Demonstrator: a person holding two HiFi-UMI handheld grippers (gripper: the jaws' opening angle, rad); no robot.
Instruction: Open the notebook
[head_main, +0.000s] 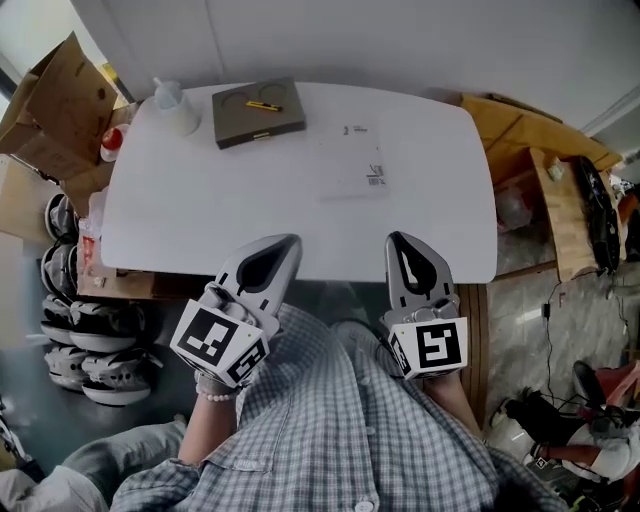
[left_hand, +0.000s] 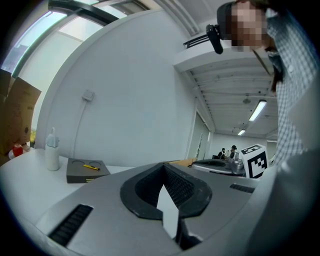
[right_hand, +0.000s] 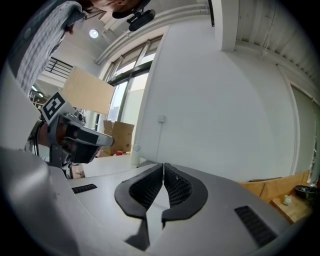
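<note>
Head view looks down on a big white counter (head_main: 200, 215), and most of it is bare. The person in a checked shirt stands at the near edge and holds the left gripper (head_main: 286, 243) and the right gripper (head_main: 399, 241) side by side just over that edge. Both point toward the far side, I think because they are getting ready to reach out. The fingers of both are squeezed shut with nothing between them, so the job has not begun. The notebook (head_main: 258, 112), flat and grey, lies closed at the far left of the counter, well apart from both grippers. A thin white paper (head_main: 352, 168) lies flat near the middle. A white bottle (head_main: 177, 108) stands just beside the notebook. A little yellow thing (head_main: 265, 105), maybe a pen, rests on the notebook's cover. It may need to come off first, or it could slide when the cover lifts.
</note>
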